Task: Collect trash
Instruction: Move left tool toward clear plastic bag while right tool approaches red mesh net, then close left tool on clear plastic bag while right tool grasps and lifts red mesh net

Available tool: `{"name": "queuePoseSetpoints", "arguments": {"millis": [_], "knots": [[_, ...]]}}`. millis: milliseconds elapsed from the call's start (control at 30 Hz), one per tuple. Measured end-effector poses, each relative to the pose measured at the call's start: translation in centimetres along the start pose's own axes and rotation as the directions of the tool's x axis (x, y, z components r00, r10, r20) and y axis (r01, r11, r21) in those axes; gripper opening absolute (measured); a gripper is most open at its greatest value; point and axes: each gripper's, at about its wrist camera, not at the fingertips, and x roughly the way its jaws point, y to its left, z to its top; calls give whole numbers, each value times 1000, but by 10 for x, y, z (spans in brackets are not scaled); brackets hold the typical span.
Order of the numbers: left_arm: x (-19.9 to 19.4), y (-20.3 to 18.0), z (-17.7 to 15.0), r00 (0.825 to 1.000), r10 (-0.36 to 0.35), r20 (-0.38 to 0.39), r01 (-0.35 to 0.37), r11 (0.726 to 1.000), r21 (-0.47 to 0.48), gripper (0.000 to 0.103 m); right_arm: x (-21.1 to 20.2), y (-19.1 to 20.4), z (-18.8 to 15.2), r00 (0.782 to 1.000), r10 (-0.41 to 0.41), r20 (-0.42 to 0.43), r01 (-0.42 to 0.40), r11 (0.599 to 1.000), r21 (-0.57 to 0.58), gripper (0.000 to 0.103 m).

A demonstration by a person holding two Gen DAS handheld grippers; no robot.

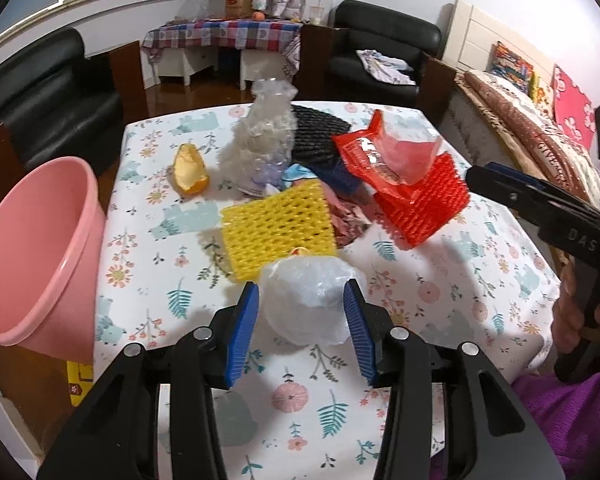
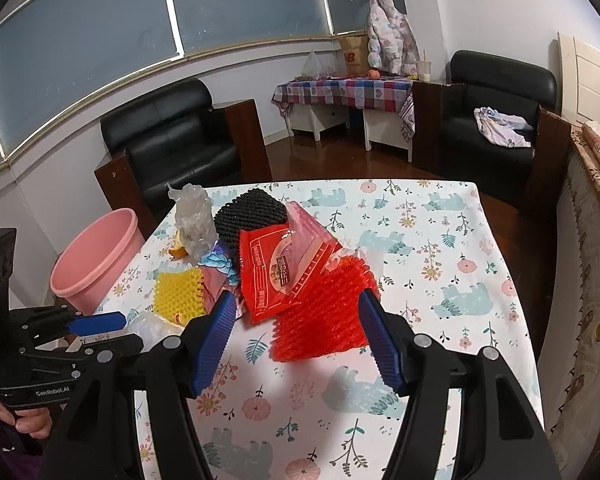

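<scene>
Trash lies piled on the floral tablecloth. My left gripper is open, its blue pads on either side of a crumpled clear plastic bag. Behind it lie a yellow foam net, a red foam net, a red snack wrapper, a black foam net, bubble wrap and an orange peel. My right gripper is open, its pads flanking the near part of the red foam net, below the red wrapper. A pink bin stands left of the table.
The pink bin also shows in the right wrist view. Black armchairs stand behind the table. A bed runs along the right side. A side table with a checked cloth stands at the far wall.
</scene>
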Motion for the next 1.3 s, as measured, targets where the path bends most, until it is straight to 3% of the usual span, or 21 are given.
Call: {"name": "queuePoseSetpoints", "arguments": {"millis": [100, 200, 533, 867, 1067, 1233, 1300], "knots": [[3, -2, 0, 1000, -5, -7, 5, 1000, 3, 44, 1, 0, -1, 1000, 4, -5, -4, 1000, 0, 63], [5, -2, -1, 1000, -6, -15, 6, 1000, 0, 29, 3, 1, -2, 1000, 11, -10, -11, 1000, 0, 63], [-11, -2, 0, 999, -21, 43, 21, 1000, 3, 12, 6, -8, -3, 999, 23, -30, -22, 999, 44, 63], [-25, 4, 6, 996, -16, 91, 17, 1000, -11, 10, 21, -42, -6, 995, -3, -105, 22, 983, 181, 63], [-23, 7, 9, 996, -12, 88, 15, 1000, -25, 10, 36, -53, -14, 985, 29, -170, 13, 970, 241, 63], [-19, 7, 8, 997, -14, 77, 16, 999, -29, 10, 47, -57, -16, 981, 56, -184, -5, 963, 269, 54], [-18, 7, 8, 997, -10, 72, 12, 1000, -28, 10, 49, -56, -15, 981, 66, -184, -14, 963, 270, 44]]}}
